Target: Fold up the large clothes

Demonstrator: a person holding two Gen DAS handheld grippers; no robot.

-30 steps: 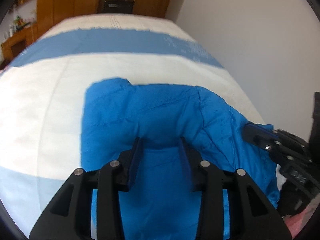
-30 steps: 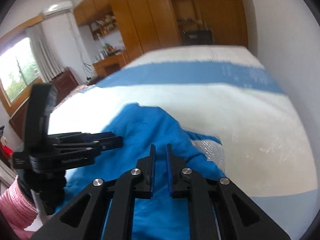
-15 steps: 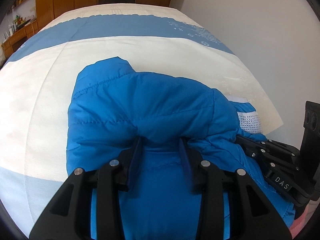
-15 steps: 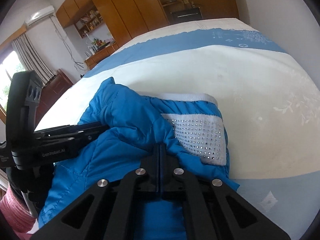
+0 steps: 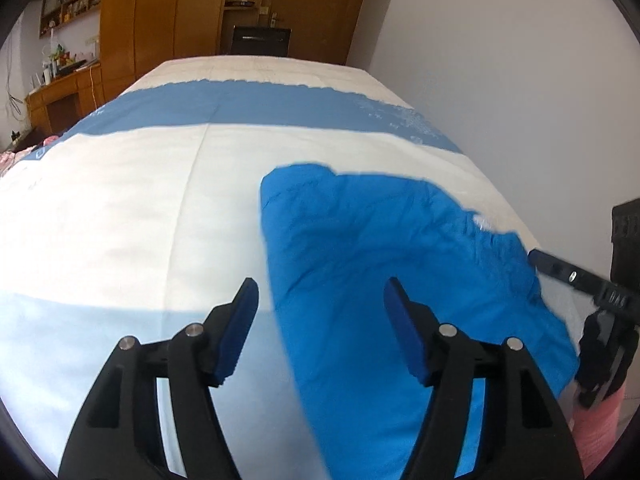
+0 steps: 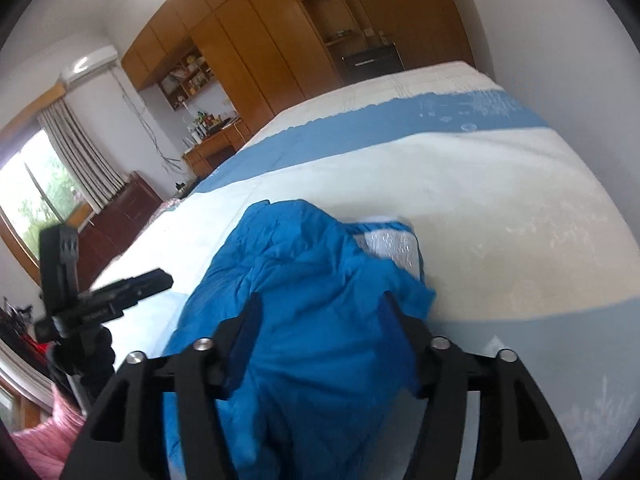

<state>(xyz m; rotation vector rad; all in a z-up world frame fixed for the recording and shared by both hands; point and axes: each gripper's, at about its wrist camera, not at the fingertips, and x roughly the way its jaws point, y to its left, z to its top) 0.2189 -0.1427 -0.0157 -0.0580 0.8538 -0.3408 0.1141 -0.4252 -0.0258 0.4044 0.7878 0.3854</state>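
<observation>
The left gripper (image 5: 318, 300) is spreading its jaws, and they are standing wide apart, released, with the blue pads gripping nothing. The blue jacket (image 5: 384, 272) is lying below and beyond it; its left edge is running through the gap, but neither pad is pressing on the cloth. The right gripper (image 6: 320, 320) is also opening, its jaws wide and clear of a hold, hanging over the near part of the jacket (image 6: 304, 312), which is filling the gap between them without being pinched.

The jacket is resting in a rumpled, folded heap on the bed (image 5: 120, 220), toward the bed's right side near the white wall (image 5: 520, 80). A pale, sparkly lining patch (image 6: 390, 246) is showing at the heap's far right corner. The bedcover is showing cream and blue bands, with a light blue band nearest the grippers.

A pink sleeve (image 6: 44, 444) is showing under the left gripper in the right wrist view. At the far end of the room wooden wardrobes (image 6: 248, 52) are standing, with a desk (image 5: 60, 92) and cluttered shelves to the left. A curtained window (image 6: 36, 196) and an air conditioner (image 6: 90, 64) are filling the far left.
</observation>
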